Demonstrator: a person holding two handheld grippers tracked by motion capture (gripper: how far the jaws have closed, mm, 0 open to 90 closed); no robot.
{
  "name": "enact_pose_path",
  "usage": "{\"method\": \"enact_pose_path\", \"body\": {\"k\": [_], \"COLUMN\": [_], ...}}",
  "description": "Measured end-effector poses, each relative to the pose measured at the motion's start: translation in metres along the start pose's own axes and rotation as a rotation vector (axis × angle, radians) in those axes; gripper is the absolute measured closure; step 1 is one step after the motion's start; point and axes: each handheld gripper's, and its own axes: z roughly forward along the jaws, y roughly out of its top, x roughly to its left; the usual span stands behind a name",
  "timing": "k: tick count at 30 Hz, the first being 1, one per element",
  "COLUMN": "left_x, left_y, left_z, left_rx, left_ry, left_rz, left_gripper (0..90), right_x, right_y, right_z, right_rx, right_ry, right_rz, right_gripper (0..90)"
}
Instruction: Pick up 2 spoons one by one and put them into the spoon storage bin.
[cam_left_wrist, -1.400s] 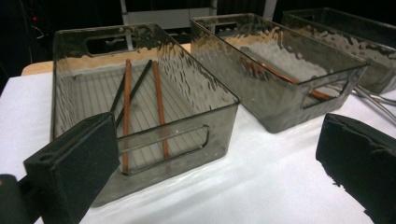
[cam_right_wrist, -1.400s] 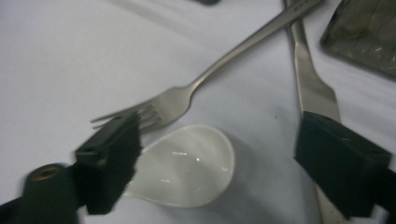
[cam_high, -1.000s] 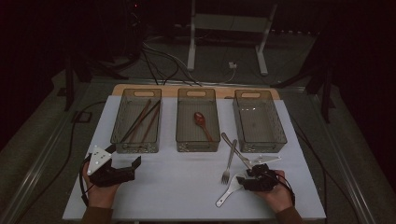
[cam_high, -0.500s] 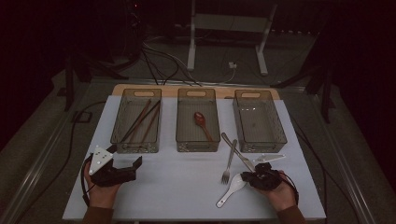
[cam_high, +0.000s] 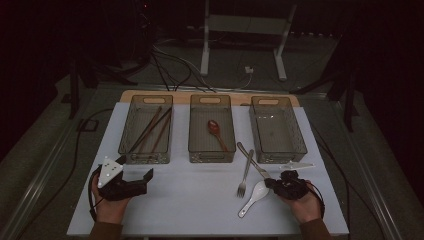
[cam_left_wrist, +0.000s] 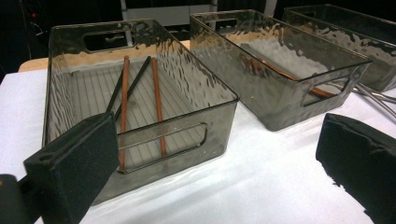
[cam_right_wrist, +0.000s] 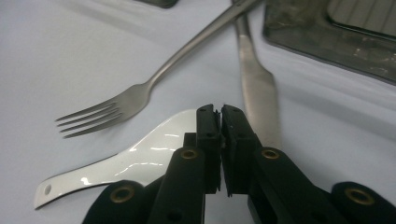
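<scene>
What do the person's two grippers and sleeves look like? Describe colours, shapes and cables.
Both grippers are black. The left gripper carries a grey three-cornered plate and broad felt-like pads. The right gripper has brass-coloured rivets. Dark cables loop beside each hand. Sleeves are brown.

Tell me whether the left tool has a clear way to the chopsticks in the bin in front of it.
Probably yes: the left tool sits open just before that bin, whose top is open; it must go over the wall to the chopsticks.
</scene>
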Motion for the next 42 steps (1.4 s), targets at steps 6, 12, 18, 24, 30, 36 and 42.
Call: {"method": "enact_pose_path", "body": {"k": [6,12,18,24,30,36,42], "left_x": [-0.005,-0.004,-0.002,-0.004,-0.003,-0.004,-0.004], "left_y": [-0.001,0.000,-0.001,0.000,-0.001,0.000,0.000], "left_z": [0.003,0.002,0.002,0.002,0.003,0.004,0.004], "left_rx": [0.012,0.009,0.008,0.009,0.012,0.013,0.014], "left_ry": [-0.006,-0.006,-0.006,-0.008,-0.009,-0.010,-0.011], "left_rz": [0.014,0.016,0.011,0.018,0.013,0.016,0.016], "left_gripper": [0.6,0.6,0.6,0.6,0.6,0.6,0.6], "right_x": [-0.002,0.004,0.007,0.001,-0.002,0.002,0.004], "right_y": [0.000,-0.002,-0.008,0.000,0.004,0.012,0.022], "right_z": [0.004,0.009,0.010,0.014,0.007,-0.009,-0.017], "right_rx": [0.002,0.044,0.083,0.060,0.021,-0.028,-0.062], "right_ry": [0.015,0.025,0.001,0.045,0.050,0.046,0.050], "right_rz": [0.013,0.013,0.026,0.120,0.139,0.104,0.097], "right_gripper": [85.6,66.5,68.4,81.5,86.0,86.5,86.6]}}
